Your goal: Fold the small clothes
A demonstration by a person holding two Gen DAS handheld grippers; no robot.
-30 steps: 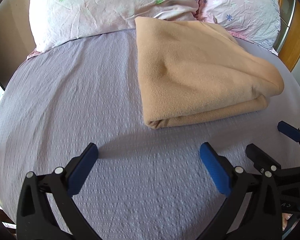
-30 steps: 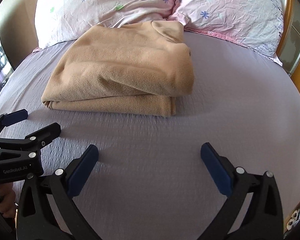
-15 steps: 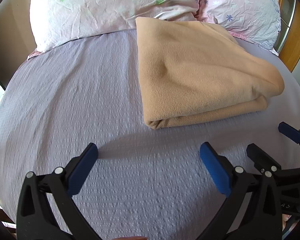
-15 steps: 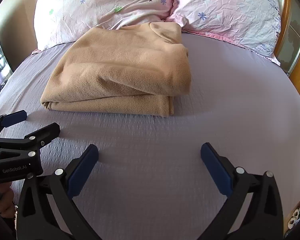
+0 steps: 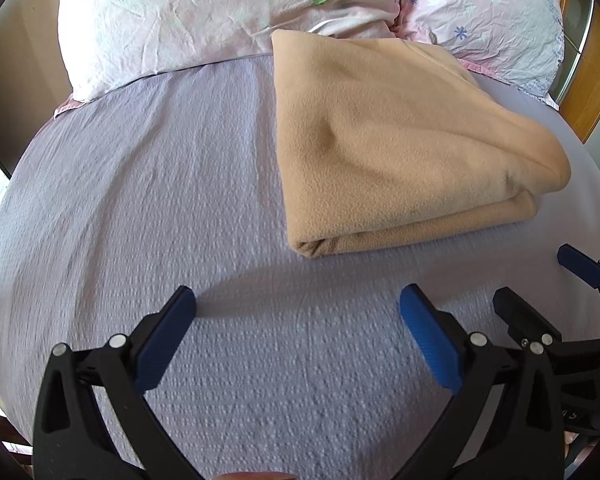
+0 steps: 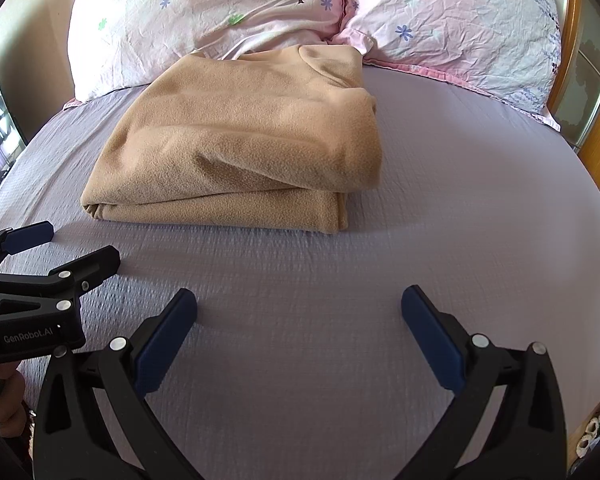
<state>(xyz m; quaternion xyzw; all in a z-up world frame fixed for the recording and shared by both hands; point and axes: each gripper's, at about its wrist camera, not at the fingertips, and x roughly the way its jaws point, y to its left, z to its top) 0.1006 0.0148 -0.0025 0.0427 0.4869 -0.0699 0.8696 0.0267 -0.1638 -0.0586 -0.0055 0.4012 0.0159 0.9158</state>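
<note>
A tan fleece garment (image 5: 396, 140) lies folded in a thick rectangle on the lilac bed sheet (image 5: 148, 200), its far edge against the pillows. It also shows in the right wrist view (image 6: 252, 144). My left gripper (image 5: 298, 308) is open and empty, hovering over the sheet just in front of the garment's near left corner. My right gripper (image 6: 300, 308) is open and empty, in front of the garment's near right side. Each gripper shows in the other's view: the right gripper (image 5: 540, 280) and the left gripper (image 6: 72, 244).
Two pink floral pillows (image 6: 204, 12) (image 6: 460, 20) lie at the head of the bed. A wooden bed frame (image 5: 592, 64) stands at the right. Bare sheet spreads left of the garment and in front of it.
Both grippers have drifted very slightly; the garment sits a touch further off in the right wrist view. The garment has not moved.
</note>
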